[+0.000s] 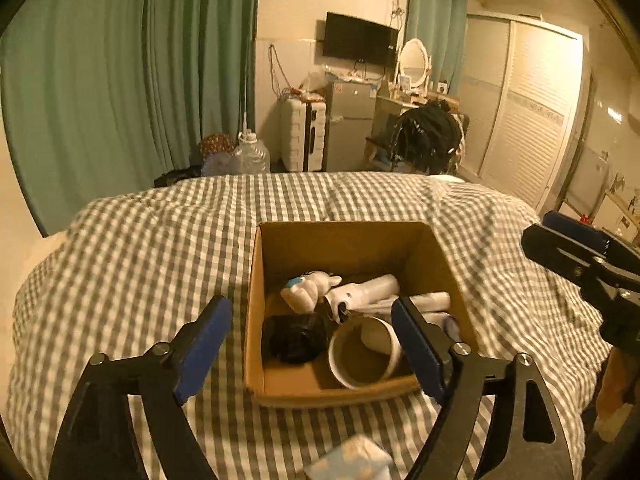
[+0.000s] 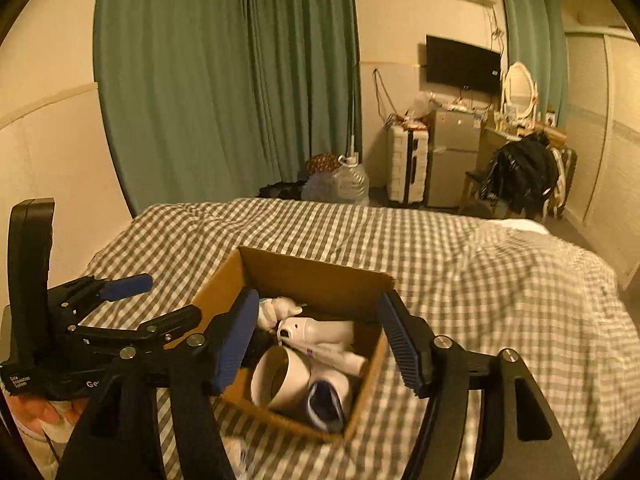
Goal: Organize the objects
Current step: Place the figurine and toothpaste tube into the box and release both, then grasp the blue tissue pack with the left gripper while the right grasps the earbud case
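Note:
An open cardboard box (image 1: 276, 388) (image 2: 320, 276) sits on the checked bed cover. Inside lie a white mug (image 1: 360, 356) (image 2: 280, 376), a white toy figure (image 1: 308, 290) (image 2: 276, 310), a white hair-dryer-like device (image 1: 360, 292) (image 2: 316, 328), a white tube (image 2: 340, 356), a black round object (image 1: 294, 338) and a dark blue-and-white item (image 2: 326, 400). My left gripper (image 1: 312, 320) is open and empty, above the box's near edge. My right gripper (image 2: 316, 328) is open and empty over the box. A pale packet (image 1: 352, 458) lies on the cover in front of the box.
The checked bed (image 1: 140, 260) fills the foreground. Beyond it stand green curtains (image 1: 120, 80), a water jug (image 1: 250, 156), a white suitcase (image 1: 302, 134), a small fridge (image 1: 350, 124), a chair with dark clothes (image 1: 430, 132) and a wardrobe (image 1: 528, 112).

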A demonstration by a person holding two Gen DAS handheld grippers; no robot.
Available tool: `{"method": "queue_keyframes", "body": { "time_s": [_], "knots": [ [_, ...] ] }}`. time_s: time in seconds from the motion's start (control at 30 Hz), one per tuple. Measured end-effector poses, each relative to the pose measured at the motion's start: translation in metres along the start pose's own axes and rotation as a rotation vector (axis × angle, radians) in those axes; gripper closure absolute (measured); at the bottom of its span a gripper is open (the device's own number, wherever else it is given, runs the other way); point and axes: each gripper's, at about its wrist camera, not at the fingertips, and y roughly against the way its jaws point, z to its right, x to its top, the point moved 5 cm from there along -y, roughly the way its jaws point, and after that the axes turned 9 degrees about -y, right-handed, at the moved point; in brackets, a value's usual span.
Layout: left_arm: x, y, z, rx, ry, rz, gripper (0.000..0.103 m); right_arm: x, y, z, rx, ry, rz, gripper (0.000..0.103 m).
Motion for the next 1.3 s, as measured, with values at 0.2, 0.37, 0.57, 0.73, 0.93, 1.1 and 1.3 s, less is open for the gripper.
{"method": "queue_keyframes", "body": {
  "time_s": [0.2, 0.37, 0.57, 0.73, 0.93, 1.1, 1.3],
  "knots": [
    [0.009, 0.060, 0.012, 0.022, -0.038, 0.085, 0.005, -0.001, 0.071, -0.016, -0.004, 0.046, 0.065, 0.028],
    [0.013, 0.101, 0.019, 0.042, -0.053, 0.145, 0.002, -0.007, 0.122, -0.040, -0.002, 0.096, 0.124, 0.021],
    [-0.003, 0.121, 0.022, 0.086, -0.044, 0.148, 0.000, -0.029, 0.143, -0.052, -0.071, 0.090, 0.112, 0.013],
    [-0.037, 0.110, 0.018, 0.120, -0.013, 0.104, 0.000, -0.059, 0.132, -0.048, -0.072, 0.039, 0.068, 0.012],
    [-0.087, 0.063, 0.014, 0.121, 0.029, 0.031, 0.000, -0.100, 0.083, -0.025, -0.139, -0.010, -0.011, 0.012],
    [-0.119, 0.022, 0.026, 0.137, -0.036, -0.019, 0.000, -0.135, 0.039, -0.008, -0.187, -0.020, -0.090, 0.012],
    [-0.152, -0.021, 0.045, 0.062, -0.079, -0.125, 0.000, -0.166, 0.007, 0.010, -0.201, -0.073, -0.197, 0.012]
  ]
}}
